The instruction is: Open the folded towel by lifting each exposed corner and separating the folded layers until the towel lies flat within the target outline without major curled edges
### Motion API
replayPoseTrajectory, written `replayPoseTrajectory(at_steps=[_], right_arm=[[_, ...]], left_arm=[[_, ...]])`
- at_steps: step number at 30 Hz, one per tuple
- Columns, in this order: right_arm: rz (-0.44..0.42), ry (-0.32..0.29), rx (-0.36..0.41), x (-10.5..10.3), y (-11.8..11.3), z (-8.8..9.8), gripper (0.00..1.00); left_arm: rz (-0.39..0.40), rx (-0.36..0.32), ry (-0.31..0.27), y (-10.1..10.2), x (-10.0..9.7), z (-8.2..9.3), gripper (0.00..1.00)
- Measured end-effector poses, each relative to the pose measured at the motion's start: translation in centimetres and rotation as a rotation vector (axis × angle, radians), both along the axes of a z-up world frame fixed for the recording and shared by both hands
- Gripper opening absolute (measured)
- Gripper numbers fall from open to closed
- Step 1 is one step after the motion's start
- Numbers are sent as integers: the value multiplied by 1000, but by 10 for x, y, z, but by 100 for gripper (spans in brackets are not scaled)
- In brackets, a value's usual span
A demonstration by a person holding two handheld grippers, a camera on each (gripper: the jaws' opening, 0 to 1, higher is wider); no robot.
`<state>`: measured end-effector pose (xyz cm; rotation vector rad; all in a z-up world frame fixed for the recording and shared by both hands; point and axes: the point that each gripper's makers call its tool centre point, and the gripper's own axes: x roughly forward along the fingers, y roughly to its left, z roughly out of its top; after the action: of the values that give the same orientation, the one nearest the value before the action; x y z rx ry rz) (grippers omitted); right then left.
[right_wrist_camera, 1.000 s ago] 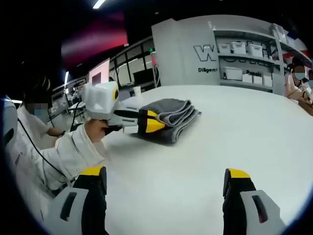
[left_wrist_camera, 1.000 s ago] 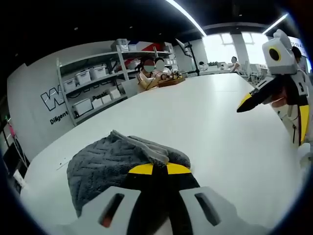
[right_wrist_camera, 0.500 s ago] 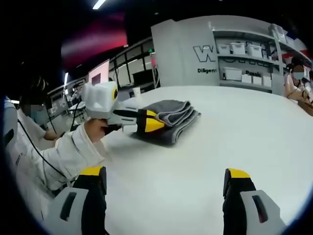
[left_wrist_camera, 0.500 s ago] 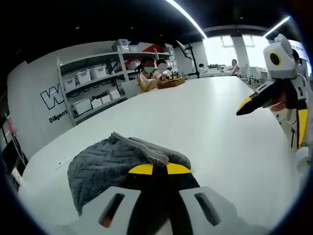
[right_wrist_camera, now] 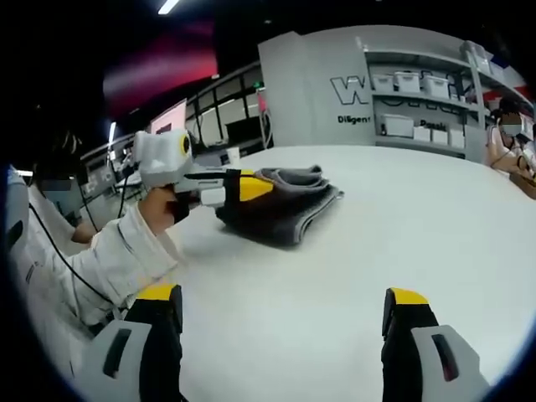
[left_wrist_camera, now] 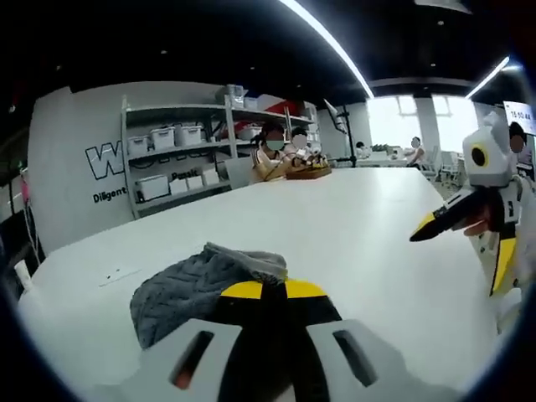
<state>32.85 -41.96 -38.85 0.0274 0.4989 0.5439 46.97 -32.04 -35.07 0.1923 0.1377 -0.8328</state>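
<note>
On the white tabletop (right_wrist_camera: 394,226) lies the grey towel (right_wrist_camera: 289,201), its near corner pinched and lifted by the left hand-held gripper (right_wrist_camera: 244,186), while the right hand-held gripper (right_wrist_camera: 280,306), jaws spread apart, hangs well clear of the towel.

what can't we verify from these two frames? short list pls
- Left gripper view: the left gripper is shut on the towel; its own jaws cover the pinch point, so how many layers are caught is hidden.
- Right gripper view: the towel's far side is hidden behind its bulk.
- Target outline: none can be made out on the white table.
- Shelf bins: contents too small to tell.
</note>
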Motion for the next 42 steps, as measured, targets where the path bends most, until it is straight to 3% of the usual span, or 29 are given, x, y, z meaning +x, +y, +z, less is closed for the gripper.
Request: replayPoseTrajectory(at_steps=[8, 24, 38, 42], right_arm=[[4, -5, 3, 0, 3, 2, 99], [16, -1, -17, 0, 8, 3, 99], [37, -2, -32, 2, 15, 5, 99], [43, 0, -37, 3, 17, 5, 99]], left_arm=[[17, -53, -3, 6, 4, 9, 5], [125, -188, -6, 44, 13, 29, 5], [234, -252, -27, 85, 18, 40, 5], [262, -240, -27, 96, 19, 38, 5]])
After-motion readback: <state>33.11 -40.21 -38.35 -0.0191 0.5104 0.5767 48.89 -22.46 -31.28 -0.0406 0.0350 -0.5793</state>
